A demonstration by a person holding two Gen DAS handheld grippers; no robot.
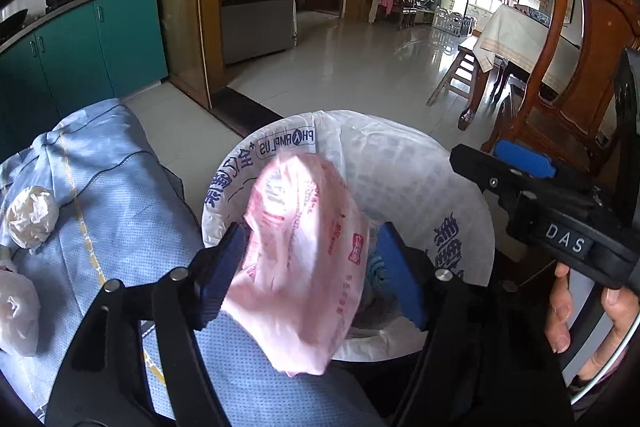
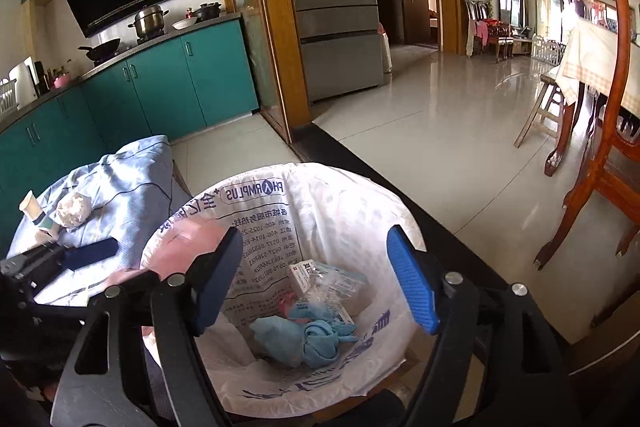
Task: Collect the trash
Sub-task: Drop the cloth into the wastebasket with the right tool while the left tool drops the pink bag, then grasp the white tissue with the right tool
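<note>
A pink plastic bag (image 1: 304, 259) hangs blurred between the wide-apart fingers of my left gripper (image 1: 312, 267), over the near rim of the bin. My left gripper is open. The bin has a white printed liner (image 1: 400, 155) (image 2: 340, 195) and holds blue crumpled gloves (image 2: 304, 339) and a small box (image 2: 308, 273). My right gripper (image 2: 316, 279) stands open above the bin with nothing between its fingers. From the left wrist view the right gripper (image 1: 516, 167) is at the right, held by a hand (image 1: 580, 311). In the right wrist view the left gripper (image 2: 80, 255) and the pink bag (image 2: 188, 239) sit at the bin's left edge.
Left of the bin, a blue cloth (image 1: 120, 187) (image 2: 128, 179) carries a crumpled paper ball (image 1: 32, 217) (image 2: 72, 211), a paper cup (image 2: 34, 213) and a clear plastic bag (image 1: 16, 311). A wooden chair (image 1: 580, 67) (image 2: 600, 167) stands right of the bin. Teal cabinets (image 2: 168, 87) line the left.
</note>
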